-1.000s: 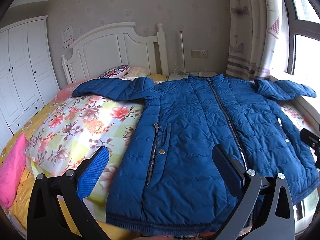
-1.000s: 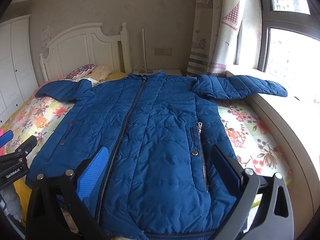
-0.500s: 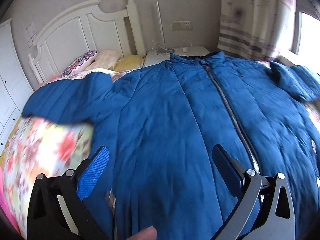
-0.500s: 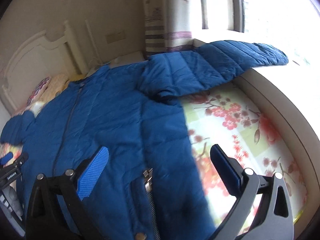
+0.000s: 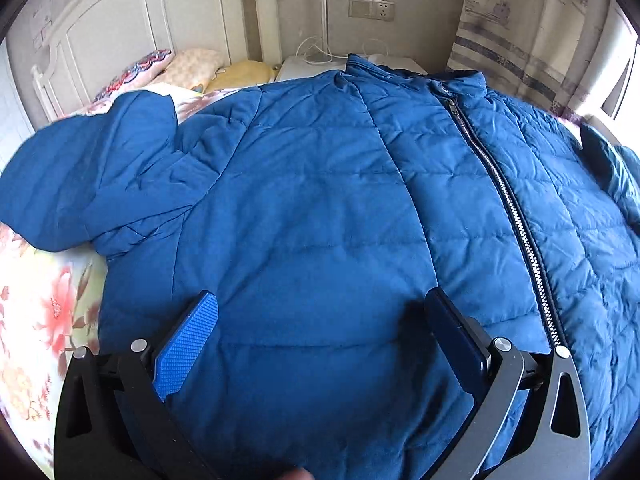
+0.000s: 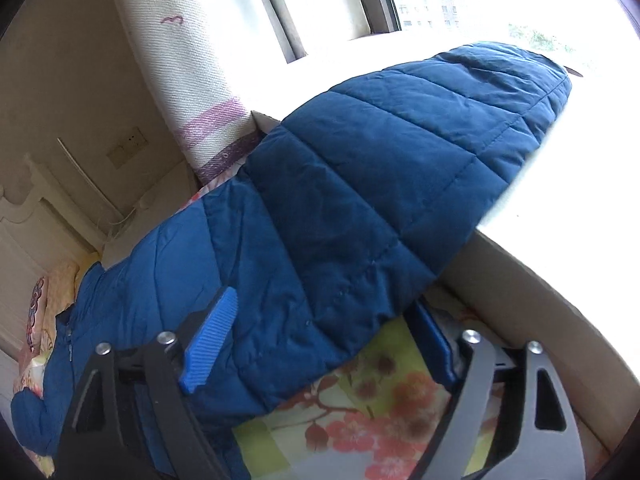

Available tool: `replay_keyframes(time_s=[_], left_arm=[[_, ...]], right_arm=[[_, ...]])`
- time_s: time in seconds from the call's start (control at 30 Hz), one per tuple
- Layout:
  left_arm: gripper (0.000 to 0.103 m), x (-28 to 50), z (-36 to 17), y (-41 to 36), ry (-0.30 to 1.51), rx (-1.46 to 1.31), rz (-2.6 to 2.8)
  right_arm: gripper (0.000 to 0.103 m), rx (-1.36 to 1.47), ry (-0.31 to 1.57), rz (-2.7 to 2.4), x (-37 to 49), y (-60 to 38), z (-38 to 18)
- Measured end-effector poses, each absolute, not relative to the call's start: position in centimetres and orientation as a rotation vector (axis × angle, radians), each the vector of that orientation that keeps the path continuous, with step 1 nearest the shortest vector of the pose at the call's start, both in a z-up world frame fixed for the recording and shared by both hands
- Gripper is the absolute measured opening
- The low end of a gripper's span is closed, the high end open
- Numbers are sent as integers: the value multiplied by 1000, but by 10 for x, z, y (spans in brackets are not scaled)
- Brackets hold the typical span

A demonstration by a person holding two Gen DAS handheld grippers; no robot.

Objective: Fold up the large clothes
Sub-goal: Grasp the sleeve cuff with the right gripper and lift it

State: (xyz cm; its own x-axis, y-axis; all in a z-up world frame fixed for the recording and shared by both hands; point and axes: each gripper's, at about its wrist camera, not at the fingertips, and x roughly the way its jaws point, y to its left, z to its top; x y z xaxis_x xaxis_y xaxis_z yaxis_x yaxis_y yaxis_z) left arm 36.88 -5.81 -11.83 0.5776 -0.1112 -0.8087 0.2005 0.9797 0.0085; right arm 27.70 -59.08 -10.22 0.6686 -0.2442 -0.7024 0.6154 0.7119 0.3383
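A blue quilted jacket (image 5: 320, 208) lies zipped and face up on the bed, collar toward the headboard. Its left sleeve (image 5: 76, 184) spreads out to the left. My left gripper (image 5: 320, 320) is open and hovers low over the jacket's chest, left of the zipper (image 5: 516, 216). In the right wrist view the jacket's other sleeve (image 6: 392, 168) stretches out onto the window sill. My right gripper (image 6: 324, 324) is open, its jaws on either side of that sleeve near the armpit, with nothing clamped.
A floral bedsheet (image 5: 36, 320) covers the bed and also shows in the right wrist view (image 6: 360, 412). A white headboard (image 5: 140, 28) and pillows (image 5: 180, 72) lie at the far end. A curtain (image 6: 180, 60) and bright window sill (image 6: 560, 208) border the right side.
Both grippers have moved forward up the jacket. The left one now sits over the chest. The right one has swung right and closed in on the sleeve by the window.
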Motion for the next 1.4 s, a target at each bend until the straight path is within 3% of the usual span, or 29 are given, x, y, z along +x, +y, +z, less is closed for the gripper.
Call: replay_keyframes(time_s=[0.03, 0.07, 0.1, 0.13, 0.2, 0.4, 0.53, 0.63, 0.7, 0.77, 0.8, 0.87, 1.13, 1.4], left_arm=[[99, 370, -118, -58, 940, 104, -183], [99, 371, -119, -59, 943, 104, -184], [99, 371, -119, -59, 946, 104, -184], [99, 373, -118, -60, 949, 104, -185], [99, 372, -118, -58, 950, 104, -190], [99, 372, -117, -57, 945, 95, -196], [99, 372, -117, -56, 942, 87, -200], [99, 371, -116, -54, 938, 74, -206], [99, 371, -116, -54, 937, 70, -209], [99, 370, -116, -54, 937, 73, -207], [99, 370, -116, -55, 937, 75, -207], [99, 370, -116, -55, 937, 73, -208], [99, 371, -116, -55, 937, 66, -212], [99, 370, -116, -54, 936, 65, -214]], right_arm=[[69, 605, 679, -519, 282, -595, -103], [52, 604, 677, -533, 285, -598, -103], [25, 600, 664, -548, 283, -597, -101], [17, 597, 622, -544, 281, -596, -94], [11, 524, 534, -514, 278, -579, -74], [8, 215, 383, -211, 291, -462, 0], [7, 101, 459, 16, 309, -367, -8], [10, 61, 656, 95, 331, -319, -62], [37, 72, 886, 137, 352, -306, -118], [44, 70, 876, 139, 345, -307, -131], [63, 76, 886, 158, 343, -307, -129], [76, 140, 902, 196, 332, -315, -119], [73, 500, 717, -21, 234, -421, -88], [73, 986, 687, -168, 231, -535, -147]])
